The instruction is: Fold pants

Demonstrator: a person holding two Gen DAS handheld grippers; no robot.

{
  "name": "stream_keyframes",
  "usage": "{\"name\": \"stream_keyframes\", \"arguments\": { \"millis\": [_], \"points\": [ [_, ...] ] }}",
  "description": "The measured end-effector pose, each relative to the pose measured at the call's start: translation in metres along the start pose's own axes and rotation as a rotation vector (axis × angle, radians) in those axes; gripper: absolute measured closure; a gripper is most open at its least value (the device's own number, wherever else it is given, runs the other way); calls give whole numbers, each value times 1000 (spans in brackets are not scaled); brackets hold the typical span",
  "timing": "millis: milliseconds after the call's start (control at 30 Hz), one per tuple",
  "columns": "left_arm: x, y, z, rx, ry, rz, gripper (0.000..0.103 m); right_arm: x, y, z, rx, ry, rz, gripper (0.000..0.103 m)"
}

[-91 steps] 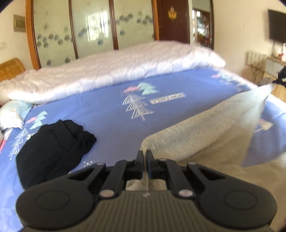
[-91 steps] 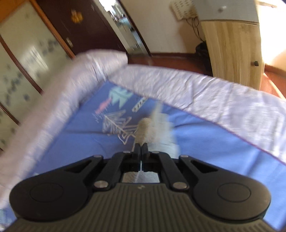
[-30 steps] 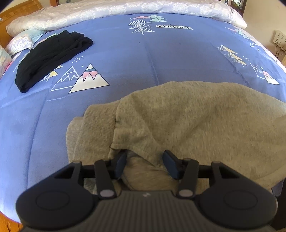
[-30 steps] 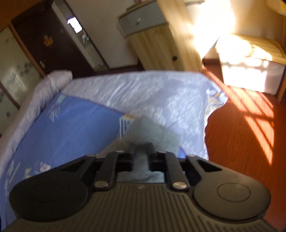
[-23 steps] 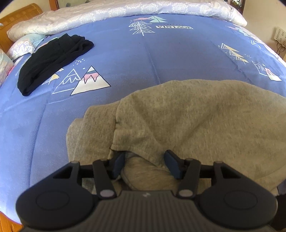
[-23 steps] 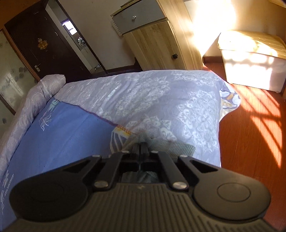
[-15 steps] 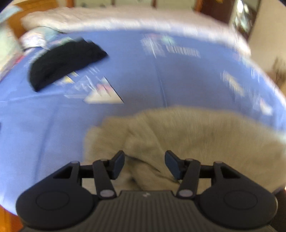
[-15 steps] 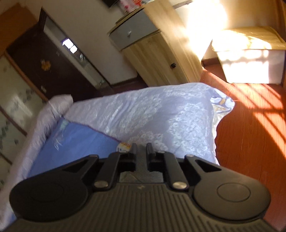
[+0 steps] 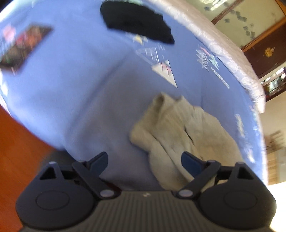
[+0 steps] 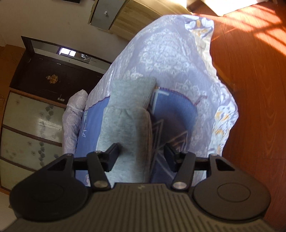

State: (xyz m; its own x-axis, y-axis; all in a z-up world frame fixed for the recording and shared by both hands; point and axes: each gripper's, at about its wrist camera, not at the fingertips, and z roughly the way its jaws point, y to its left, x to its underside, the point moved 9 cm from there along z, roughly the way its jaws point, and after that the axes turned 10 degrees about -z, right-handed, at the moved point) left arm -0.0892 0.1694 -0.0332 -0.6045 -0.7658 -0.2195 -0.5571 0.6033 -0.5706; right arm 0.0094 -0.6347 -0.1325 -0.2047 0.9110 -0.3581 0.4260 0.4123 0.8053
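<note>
The grey-beige pants [image 9: 187,132] lie folded over in a rumpled heap on the blue bedspread [image 9: 80,92], near the bed's front edge. My left gripper [image 9: 143,159] is open and empty, raised above and a little left of the heap. In the right wrist view the pants [image 10: 128,114] run away from me, with the ribbed cuff end [image 10: 132,89] lying on the pale patterned sheet. My right gripper [image 10: 141,154] is open and empty, its jaws apart above the pants' near end.
A black garment [image 9: 135,23] lies at the far side of the bed. A dark flat object [image 9: 23,48] lies at the left. A white quilt [image 9: 223,51] is rolled along the far edge. Wooden floor [image 10: 253,75] lies beyond the bed corner, with a wooden cabinet [image 10: 110,14] behind.
Both grippers have let go of the pants and pulled back. The right jaws went from shut to wide open. The left view has swung and tilted, with the pants now lying loose.
</note>
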Motion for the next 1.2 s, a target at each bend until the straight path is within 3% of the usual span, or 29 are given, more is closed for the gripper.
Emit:
{"name": "stream_keyframes", "arguments": {
  "millis": [133,267,300,367,400,433,500,567,600,633,667,800,967,1100,1200],
  "points": [
    [11,-19,23,106,70,-48,2,-3,9,3,-13,-1,8,34],
    [6,-36,47,132,102,-59,1,-11,14,-5,-50,-10,10,33],
    [6,-39,53,132,109,-63,5,-13,17,-8,-62,-16,13,33],
    [7,-45,63,99,108,-45,34,-17,22,-11,-66,-27,-2,33],
    [9,-48,66,67,108,-19,62,-18,24,-10,-55,-18,-17,33],
    [11,-49,67,46,106,7,76,-19,25,-7,-43,-6,-31,33],
    [10,-54,60,59,99,20,80,-20,24,0,-35,8,-30,33],
    [4,-62,50,91,73,20,82,-21,20,8,-17,13,-9,37],
    [0,-66,44,106,58,17,82,-20,18,11,-4,20,-10,44],
    [-3,-72,38,124,44,15,83,-20,19,12,17,26,-32,73],
    [-7,-78,33,141,31,17,83,-20,22,13,36,37,-69,90],
    [-27,-107,18,206,-1,27,83,-33,55,-7,-1,-16,-119,90],
    [-78,-160,4,273,-62,53,84,-59,141,7,-52,-35,-238,91],
    [-121,-197,-34,351,-179,71,84,-75,224,19,-156,-82,-282,91],
    [-134,-196,-64,372,-266,89,84,-74,262,22,-226,-96,-292,91]
  ]
}}
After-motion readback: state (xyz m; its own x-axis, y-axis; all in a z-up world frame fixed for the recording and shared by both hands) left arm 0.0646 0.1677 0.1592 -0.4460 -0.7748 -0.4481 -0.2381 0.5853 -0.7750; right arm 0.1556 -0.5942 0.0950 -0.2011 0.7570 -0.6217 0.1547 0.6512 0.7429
